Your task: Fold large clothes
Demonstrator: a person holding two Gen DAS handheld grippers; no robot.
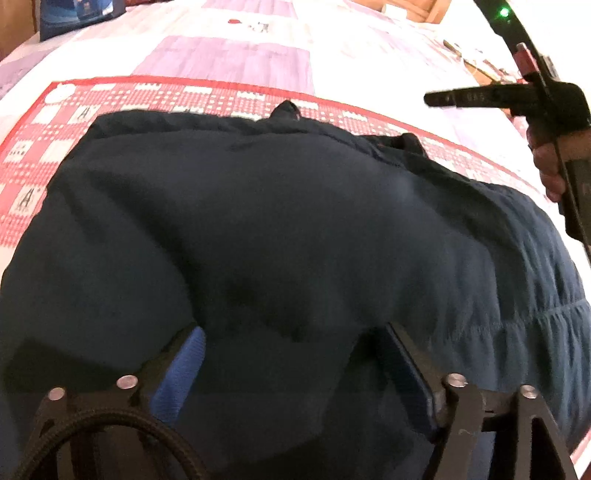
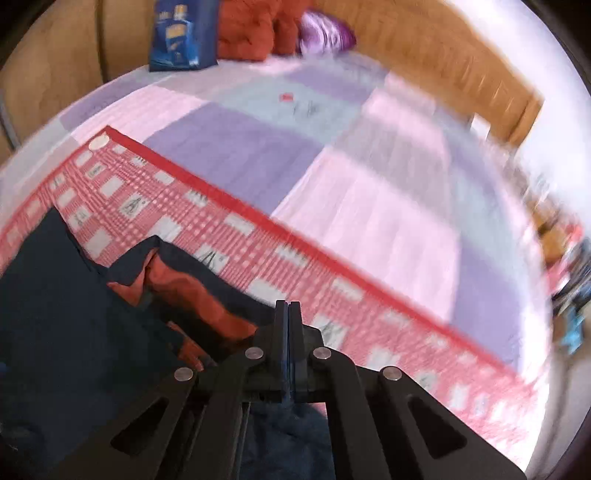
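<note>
Now, my left tongs (image 1: 291, 354) gape wide over the navy garment (image 1: 277, 221) at lower centre, my right tongs (image 2: 289, 314) pinched together holding nothing, so I'd grip one hem squarely.

One dark navy fabric garment (image 1: 280, 229), one red-and-white checked cloth (image 2: 236, 236), one pink-and-lilac patchwork bedspread (image 2: 369, 206), one blue printed box (image 2: 183, 35), two black two-finger grippers (image 1: 291, 332) (image 2: 289, 306).
</note>
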